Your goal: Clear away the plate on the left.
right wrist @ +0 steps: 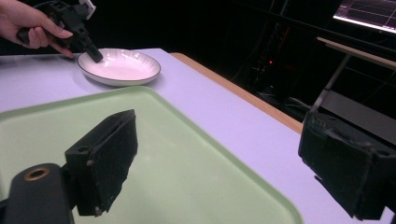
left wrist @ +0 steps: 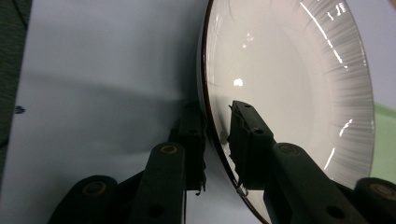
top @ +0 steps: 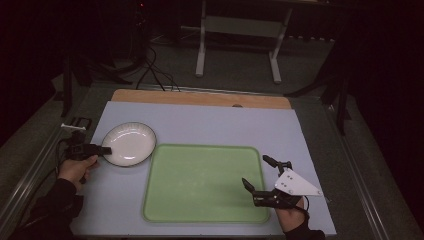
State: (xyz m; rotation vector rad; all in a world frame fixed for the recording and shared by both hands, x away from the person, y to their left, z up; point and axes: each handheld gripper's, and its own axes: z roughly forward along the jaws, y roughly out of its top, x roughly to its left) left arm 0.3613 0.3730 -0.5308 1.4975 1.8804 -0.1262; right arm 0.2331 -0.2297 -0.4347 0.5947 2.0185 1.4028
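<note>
A white ribbed plate (top: 129, 144) with a thin dark rim lies on the pale table at the left, beside the far left corner of a green tray (top: 200, 185). My left gripper (top: 106, 150) comes in from the plate's left side. In the left gripper view its jaws (left wrist: 215, 116) straddle the plate (left wrist: 289, 84) rim, one pad outside and one inside, closed on it. My right gripper (top: 255, 170) hovers open over the tray's right edge with nothing between its wide-set pads (right wrist: 219, 126). The right gripper view shows the tray (right wrist: 187, 154), the plate (right wrist: 119, 65) and the left gripper (right wrist: 95, 57) farther off.
The pale mat (top: 210, 125) covers the table, with a wooden strip (top: 200, 97) along the far edge. A metal stand (top: 240, 30) and cables sit on the dark floor beyond. Metal rails run along both table sides.
</note>
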